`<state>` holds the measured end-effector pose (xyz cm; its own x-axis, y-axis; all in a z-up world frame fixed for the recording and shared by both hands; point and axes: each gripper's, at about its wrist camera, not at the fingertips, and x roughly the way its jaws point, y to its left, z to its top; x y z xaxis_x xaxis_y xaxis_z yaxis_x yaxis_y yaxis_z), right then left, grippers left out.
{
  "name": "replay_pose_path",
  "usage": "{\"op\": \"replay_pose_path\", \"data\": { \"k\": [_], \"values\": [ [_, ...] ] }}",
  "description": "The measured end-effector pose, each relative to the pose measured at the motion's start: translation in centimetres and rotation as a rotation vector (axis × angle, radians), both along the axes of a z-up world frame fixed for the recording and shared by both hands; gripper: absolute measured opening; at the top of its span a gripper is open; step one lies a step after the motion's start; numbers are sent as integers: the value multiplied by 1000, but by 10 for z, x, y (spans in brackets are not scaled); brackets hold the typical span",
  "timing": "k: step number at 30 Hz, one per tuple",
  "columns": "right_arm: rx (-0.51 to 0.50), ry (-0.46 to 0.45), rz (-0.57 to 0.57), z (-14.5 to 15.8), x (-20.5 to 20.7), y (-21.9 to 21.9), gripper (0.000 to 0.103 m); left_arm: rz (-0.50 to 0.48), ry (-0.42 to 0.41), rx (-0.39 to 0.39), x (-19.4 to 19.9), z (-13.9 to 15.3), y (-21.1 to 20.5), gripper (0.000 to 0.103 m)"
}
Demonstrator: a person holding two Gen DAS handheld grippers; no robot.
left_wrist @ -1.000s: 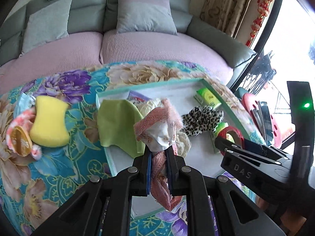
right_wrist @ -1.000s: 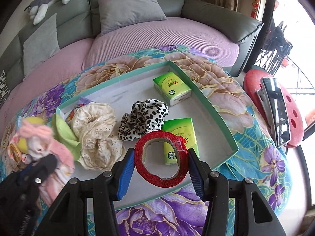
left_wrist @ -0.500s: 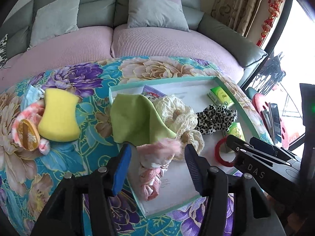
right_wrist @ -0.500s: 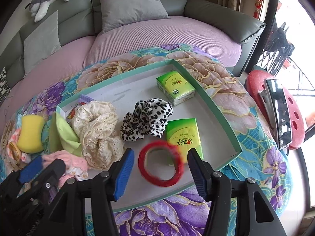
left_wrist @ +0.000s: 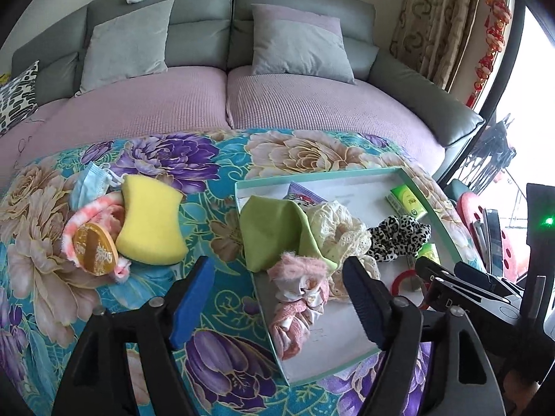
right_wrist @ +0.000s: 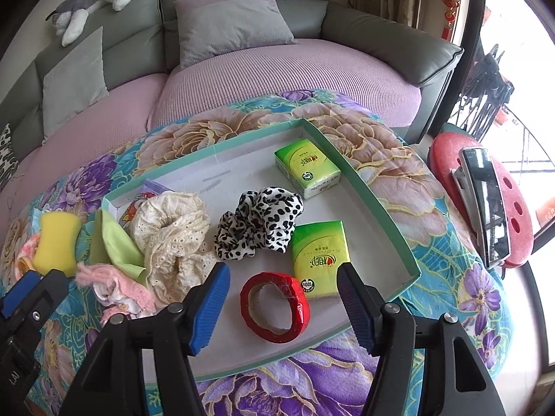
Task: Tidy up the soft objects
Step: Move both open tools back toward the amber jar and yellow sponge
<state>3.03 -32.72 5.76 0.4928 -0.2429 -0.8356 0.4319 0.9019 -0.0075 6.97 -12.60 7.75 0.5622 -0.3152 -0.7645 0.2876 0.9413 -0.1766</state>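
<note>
- Floral cloth (left_wrist: 166, 159) before a sofa carries a green-rimmed tray (right_wrist: 381, 204).
- Pink scrunchie (left_wrist: 298, 298) lies between the left gripper (left_wrist: 277, 298), jaws opening, untouched.
- Red tape ring (right_wrist: 275, 306) lies between the right gripper (right_wrist: 282, 306), jaws opening.
- Three scrunchies, two tissue packs (right_wrist: 307, 168).

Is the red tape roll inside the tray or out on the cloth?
Inside: the red tape roll lies flat on the tray floor.

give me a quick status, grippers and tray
Left gripper and right gripper opening, nothing gripped. Pink scrunchie and red tape roll lie in tray. Nothing blocking.
</note>
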Motion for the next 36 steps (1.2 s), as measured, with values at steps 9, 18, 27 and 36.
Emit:
{"op": "replay_pose_path", "data": {
  "k": [9, 18, 27, 36],
  "values": [
    [13, 1, -2, -3, 1, -2, 68, 15, -16, -1, 1, 0, 4, 83],
    [23, -3, -3, -3, 1, -2, 68, 127, 1, 14, 12, -10, 38, 84],
    [24, -25, 50, 0, 7, 15, 68, 347, 16, 63, 20, -23, 106, 84],
    [14, -37, 143, 3, 17, 49, 68, 450, 26, 69, 20, -27, 140, 84]
  ]
}}
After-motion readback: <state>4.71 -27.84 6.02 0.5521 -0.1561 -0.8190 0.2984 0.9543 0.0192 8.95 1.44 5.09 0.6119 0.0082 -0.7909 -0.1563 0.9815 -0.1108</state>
